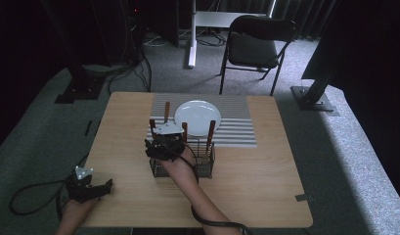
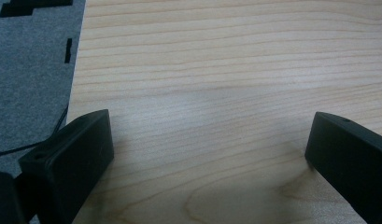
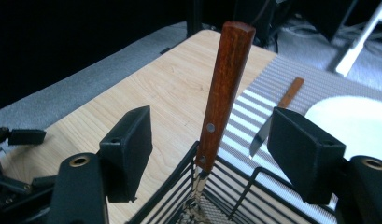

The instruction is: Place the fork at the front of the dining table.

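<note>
A black wire basket (image 1: 205,165) (image 3: 257,179) stands in the middle of the wooden table and holds three upright wooden-handled utensils. My right gripper (image 1: 158,142) (image 3: 214,140) hovers at the basket's left end. Its jaws stand open on either side of the leftmost handle (image 1: 152,125) (image 3: 226,79), with a gap on both sides. My left gripper (image 1: 105,187) (image 2: 209,149) rests open on the bare tabletop at the front left corner, with nothing between its jaws.
Behind the basket lies a striped placemat (image 1: 236,122) (image 3: 282,74) with a white plate (image 1: 196,110) (image 3: 357,116) and a wooden-handled knife (image 1: 166,111) (image 3: 278,114) left of it. A folding chair (image 1: 256,46) stands beyond the table. The table's left edge (image 2: 76,79) is close to the left gripper.
</note>
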